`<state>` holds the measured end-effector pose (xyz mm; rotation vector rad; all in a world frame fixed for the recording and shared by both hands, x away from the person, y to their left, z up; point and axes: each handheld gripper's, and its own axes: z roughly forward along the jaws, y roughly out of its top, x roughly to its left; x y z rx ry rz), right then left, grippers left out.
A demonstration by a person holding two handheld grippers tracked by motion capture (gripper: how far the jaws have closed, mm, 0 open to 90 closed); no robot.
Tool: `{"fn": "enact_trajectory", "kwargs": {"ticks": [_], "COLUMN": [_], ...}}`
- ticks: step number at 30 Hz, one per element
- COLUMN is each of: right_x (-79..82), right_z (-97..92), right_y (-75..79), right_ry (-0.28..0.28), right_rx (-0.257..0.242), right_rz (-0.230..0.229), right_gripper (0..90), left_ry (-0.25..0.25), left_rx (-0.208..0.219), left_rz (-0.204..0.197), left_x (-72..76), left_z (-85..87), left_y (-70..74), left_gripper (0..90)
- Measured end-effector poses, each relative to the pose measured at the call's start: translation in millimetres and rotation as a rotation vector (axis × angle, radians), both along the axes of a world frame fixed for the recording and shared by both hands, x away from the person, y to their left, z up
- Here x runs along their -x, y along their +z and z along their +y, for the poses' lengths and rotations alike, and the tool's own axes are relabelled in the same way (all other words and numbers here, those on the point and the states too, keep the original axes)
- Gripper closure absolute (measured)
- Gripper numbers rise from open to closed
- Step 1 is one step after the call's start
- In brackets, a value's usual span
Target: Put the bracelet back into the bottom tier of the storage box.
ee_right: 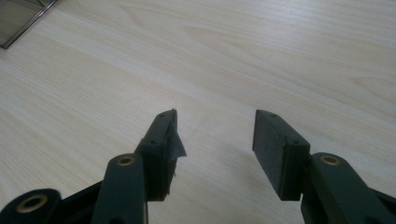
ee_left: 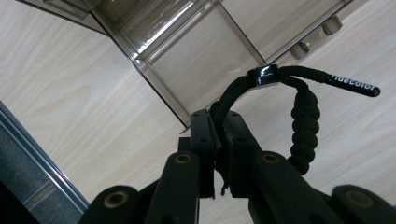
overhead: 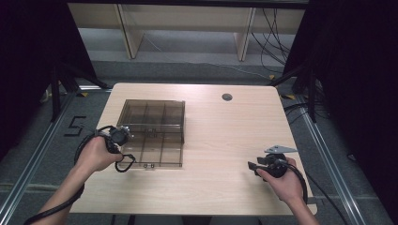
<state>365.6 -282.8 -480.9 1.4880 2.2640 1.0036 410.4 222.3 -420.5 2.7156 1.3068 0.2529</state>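
A black braided cord bracelet [ee_left: 306, 123] with a shiny black bead hangs from my left gripper [ee_left: 218, 122], whose jaws are shut on the cord. In the high view, the left gripper [overhead: 117, 146] is at the near left corner of a smoky transparent compartment box [overhead: 183, 136], and the bracelet [overhead: 126, 163] dangles beside the box's front edge. The left gripper view shows the box's corner and dividers [ee_left: 196, 51] just beyond the jaws. My right gripper [overhead: 253, 167] rests low over the table at the near right. It stands open [ee_right: 215, 116] with nothing between its fingers.
The light wooden table [overhead: 220, 136] has a round cable hole [overhead: 227, 97] at the far middle. Two small latches [overhead: 148, 165] sit on the box's front edge. Black curtains and stands flank the table on both sides.
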Motion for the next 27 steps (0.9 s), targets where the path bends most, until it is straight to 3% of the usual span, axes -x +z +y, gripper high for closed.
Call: {"fn": "enact_trajectory", "kwargs": {"ticks": [4, 8, 9, 12, 13, 24, 27], "right_x": [-0.1, -0.1, -0.1, -0.7, -0.8, -0.2, -0.7], "right_z": [-0.2, -0.3, -0.2, -0.9, -1.0, -0.2, -1.1], "right_y": [-0.2, 0.0, 0.1, -0.6, -0.7, -0.3, -1.6], "right_ry": [-0.001, -0.002, -0.002, 0.006, 0.008, -0.002, 0.01], "right_rx": [0.002, 0.001, 0.001, 0.007, 0.007, 0.002, 0.014], "right_rz": [-0.001, -0.002, -0.002, -0.013, -0.015, 0.001, -0.015], "right_gripper": [51.0, 51.0, 51.0, 51.0, 51.0, 51.0, 51.0], "left_ry": [-0.025, -0.019, 0.004, -0.015, 0.008, 0.017, 0.018], "left_rx": [-0.01, -0.005, 0.001, -0.01, -0.003, -0.025, -0.03], "left_rz": [-0.005, -0.012, -0.012, -0.02, -0.021, -0.005, -0.004], "left_x": [-3.8, -6.4, -7.3, -11.9, -11.4, -19.4, -21.1], "left_z": [0.6, 0.0, -1.0, 0.6, 0.3, 2.2, 2.0], "left_y": [1.4, 2.8, 3.2, 4.2, 3.4, -0.9, -2.0], "left_gripper": [83.9, 83.9, 83.9, 83.9, 83.9, 83.9, 83.9]}}
